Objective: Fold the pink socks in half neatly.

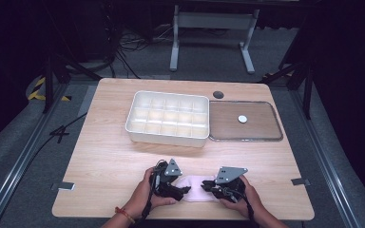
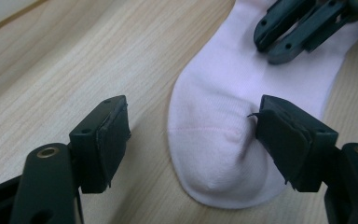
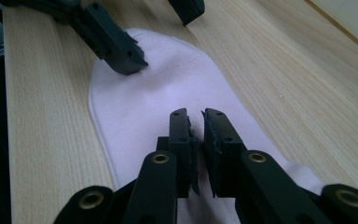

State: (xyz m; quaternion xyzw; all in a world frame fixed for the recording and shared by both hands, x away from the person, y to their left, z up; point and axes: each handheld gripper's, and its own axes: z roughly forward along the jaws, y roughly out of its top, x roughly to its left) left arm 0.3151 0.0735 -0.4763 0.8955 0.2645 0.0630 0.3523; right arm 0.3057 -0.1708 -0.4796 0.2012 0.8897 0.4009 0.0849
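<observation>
1. Pale pink sock [image 1: 197, 186] lies flat at the bench's [image 1: 104, 156] near edge, between both hands.
2. Left tongs [image 2: 193, 140] stand wide apart, straddling the sock's toe.
3. Right tongs [image 3: 196, 126] are nearly together over the sock; whether they pinch fabric, I cannot tell.

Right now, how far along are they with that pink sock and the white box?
Early, by the look of it. The pale pink sock lies flat on the table. The right gripper is nearly shut over one end; the left gripper is open around the toe. All compartments of the white divided box look empty, so any folding or storing remains.
</observation>
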